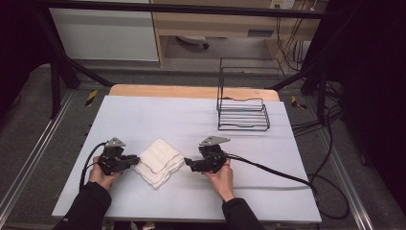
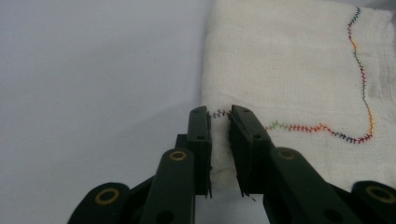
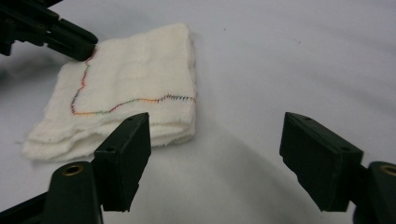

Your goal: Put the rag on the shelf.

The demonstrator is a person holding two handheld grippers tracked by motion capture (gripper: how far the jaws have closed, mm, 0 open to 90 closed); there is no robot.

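A folded white cloth (image 1: 159, 162) with a wavy multicoloured stitched line lies on the pale table cover, between my two grippers. My left gripper (image 1: 136, 160) sits at the cloth's left edge. In the left gripper view its jaws (image 2: 219, 114) stand close together, pinching the cloth (image 2: 289, 70) at the corner where the stitching ends. My right gripper (image 1: 187, 165) rests just right of the cloth. In the right gripper view its jaws (image 3: 215, 126) stand wide apart over bare table, with the cloth (image 3: 130, 84) ahead and to the left, and the left gripper (image 3: 56, 35) at the cloth's far corner.
A black wire rack (image 1: 243, 112) stands at the back right of the table cover (image 1: 191, 120). A strip of wooden tabletop (image 1: 191, 91) shows behind it. Cables trail from both grippers, the right one (image 1: 287, 177) running off to the right edge.
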